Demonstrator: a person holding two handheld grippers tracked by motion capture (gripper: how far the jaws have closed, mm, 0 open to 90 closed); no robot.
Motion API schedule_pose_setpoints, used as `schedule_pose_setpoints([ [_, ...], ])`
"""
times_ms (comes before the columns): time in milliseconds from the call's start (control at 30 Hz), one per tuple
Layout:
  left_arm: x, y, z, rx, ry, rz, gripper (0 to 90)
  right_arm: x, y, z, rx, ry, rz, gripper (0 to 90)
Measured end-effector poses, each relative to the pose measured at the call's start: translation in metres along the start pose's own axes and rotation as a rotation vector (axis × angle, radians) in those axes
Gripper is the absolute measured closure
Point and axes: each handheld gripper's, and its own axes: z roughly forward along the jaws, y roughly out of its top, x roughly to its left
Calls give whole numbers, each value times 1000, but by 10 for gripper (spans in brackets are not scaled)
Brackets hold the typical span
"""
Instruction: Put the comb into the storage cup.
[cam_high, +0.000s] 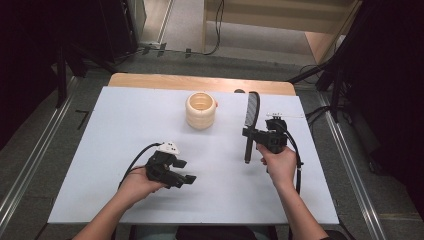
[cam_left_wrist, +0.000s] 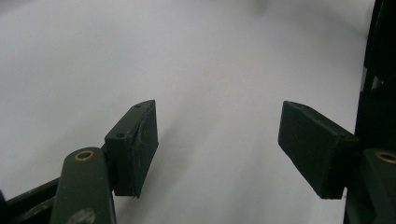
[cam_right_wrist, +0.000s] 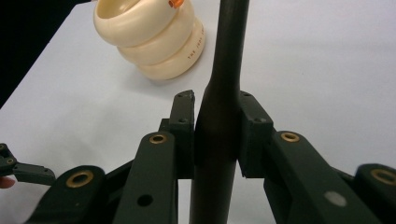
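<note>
Your right tongs (cam_high: 251, 134) are clenching the handle of a long black spatula (cam_high: 251, 117), and in the right gripper view the two jaws are pressing against the thick part of that handle (cam_right_wrist: 218, 135) from either side. In the high view the spatula is lying lengthwise on the right half of the white worktop (cam_high: 125, 130), its slotted blade pointing toward the far edge and its handle end pointing back toward you. A cream ribbed holder (cam_high: 201, 110) is standing upright just to the left of the blade, apart from it. Your left tongs (cam_high: 183, 170) are resting released near the front left of the worktop, jaws wide apart and grasping nothing, well apart from the spatula.
</note>
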Motion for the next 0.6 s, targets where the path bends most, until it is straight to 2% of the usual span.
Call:
schedule_pose_setpoints([
  [200,3,-8,-6,25,23,-2,291,1,0,0,-10,-5,-9,696],
  [600,9,-20,-25,10,66,-24,292,1,-1,-1,-20,-7,-23,696],
])
